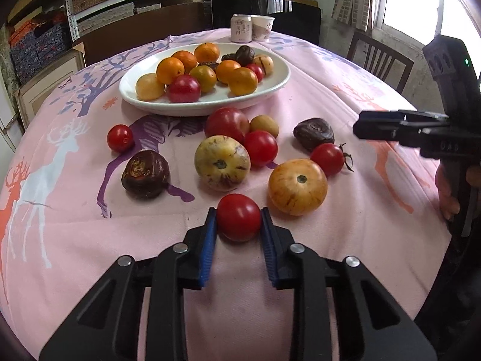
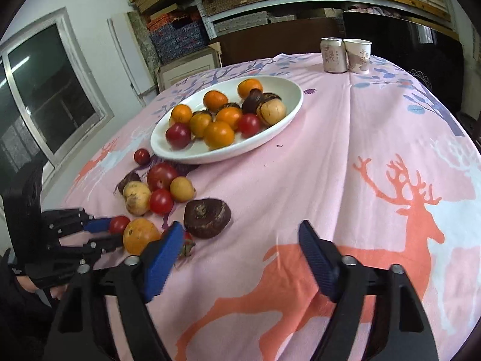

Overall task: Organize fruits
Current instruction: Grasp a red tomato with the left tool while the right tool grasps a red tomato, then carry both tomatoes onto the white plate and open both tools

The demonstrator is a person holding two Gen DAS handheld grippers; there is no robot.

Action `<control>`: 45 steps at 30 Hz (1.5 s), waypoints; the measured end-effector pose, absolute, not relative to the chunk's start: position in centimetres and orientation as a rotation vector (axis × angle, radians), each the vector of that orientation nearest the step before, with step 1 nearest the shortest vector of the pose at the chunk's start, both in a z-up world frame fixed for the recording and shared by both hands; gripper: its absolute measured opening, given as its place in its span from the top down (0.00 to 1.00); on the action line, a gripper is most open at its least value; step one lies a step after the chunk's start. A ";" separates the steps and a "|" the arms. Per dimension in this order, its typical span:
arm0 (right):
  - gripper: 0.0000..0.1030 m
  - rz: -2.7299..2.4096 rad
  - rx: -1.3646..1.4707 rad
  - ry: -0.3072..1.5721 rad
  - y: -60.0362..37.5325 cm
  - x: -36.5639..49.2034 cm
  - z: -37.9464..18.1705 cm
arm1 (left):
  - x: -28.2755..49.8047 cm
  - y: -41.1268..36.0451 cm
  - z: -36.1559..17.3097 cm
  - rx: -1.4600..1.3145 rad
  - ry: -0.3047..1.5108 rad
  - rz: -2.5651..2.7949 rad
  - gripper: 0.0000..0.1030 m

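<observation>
Left gripper (image 1: 239, 222) jaws clamped on red tomato (image 1: 239, 217); right gripper (image 2: 240, 258) jaws apart, empty. Risk: over-squeeze bruises tomato, or it slips before reaching white plate (image 1: 270, 90).

The drink can (image 2: 334, 55) at the far edge of the table carries vertical Chinese characters, too small to make out. The paper cup (image 2: 357, 56) touching its side shows reddish Chinese characters, the upper one looking like 中, the rest unclear. Raised marking on the right gripper (image 1: 369, 128) body is blurred, perhaps "DAS"
</observation>
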State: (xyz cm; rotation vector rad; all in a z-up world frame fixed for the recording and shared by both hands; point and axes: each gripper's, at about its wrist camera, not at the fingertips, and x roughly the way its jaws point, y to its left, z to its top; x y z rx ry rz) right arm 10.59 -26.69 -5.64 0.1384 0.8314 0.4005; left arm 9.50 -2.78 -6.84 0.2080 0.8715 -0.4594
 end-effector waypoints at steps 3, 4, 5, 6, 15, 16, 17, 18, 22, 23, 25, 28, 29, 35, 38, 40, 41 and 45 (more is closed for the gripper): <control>0.58 0.461 0.047 0.850 -24.5 9.4 -6.0 | 9.4 -1.7 -6.2 0.141 0.829 -0.455 0.73; 0.59 0.469 0.019 0.841 -23.9 9.0 -5.8 | 9.5 -1.6 -6.2 0.128 0.830 -0.451 0.73; 0.59 0.477 -0.005 0.834 -23.3 8.7 -5.7 | 9.6 -1.5 -6.1 0.123 0.830 -0.446 0.73; 0.59 0.490 -0.020 0.834 -22.8 8.5 -5.6 | 9.6 -1.5 -6.0 0.119 0.825 -0.442 0.73; 0.59 0.519 -0.125 0.857 -19.2 8.2 -5.7 | 9.6 -1.5 -5.9 0.116 0.827 -0.460 0.73; 0.59 0.516 -0.130 0.860 -19.0 8.5 -5.7 | 9.5 -1.5 -5.9 0.115 0.825 -0.462 0.73; 0.59 0.514 -0.132 0.863 -18.8 8.6 -5.7 | 9.5 -1.5 -5.9 0.113 0.825 -0.464 0.73; 0.59 0.516 -0.133 0.869 -18.7 8.8 -5.8 | 9.5 -1.4 -5.9 0.111 0.823 -0.464 0.73; 0.62 0.535 -0.121 0.893 -18.5 9.3 -6.2 | 9.5 -1.3 -5.9 0.106 0.819 -0.466 0.73; 0.66 0.542 -0.114 0.891 -18.6 9.3 -6.2 | 9.5 -1.3 -5.8 0.105 0.818 -0.466 0.73; 0.66 0.541 -0.104 0.884 -18.8 9.2 -6.2 | 9.5 -1.3 -5.8 0.102 0.817 -0.466 0.73; 0.67 0.531 -0.083 0.873 -19.3 9.0 -6.0 | 9.5 -1.1 -5.7 0.095 0.813 -0.463 0.73; 0.67 0.530 -0.073 0.869 -19.6 8.9 -6.0 | 9.5 -1.0 -5.7 0.090 0.811 -0.461 0.73; 0.67 0.510 -0.019 0.840 -21.5 8.2 -5.7 | 9.5 -0.7 -5.4 0.077 0.799 -0.449 0.73; 0.67 0.485 0.000 0.821 -22.8 8.0 -5.2 | 9.4 -0.4 -5.0 0.059 0.785 -0.457 0.73; 0.67 0.468 0.009 0.803 -23.8 8.1 -4.5 | 9.5 -0.4 -4.7 0.059 0.785 -0.452 0.73; 0.67 0.462 0.019 0.790 -24.3 8.3 -4.0 | 9.7 -0.5 -4.4 0.059 0.784 -0.452 0.73; 0.67 0.430 0.053 0.726 -26.1 9.4 -1.5 | 11.1 -2.0 -2.6 0.079 0.764 -0.468 0.73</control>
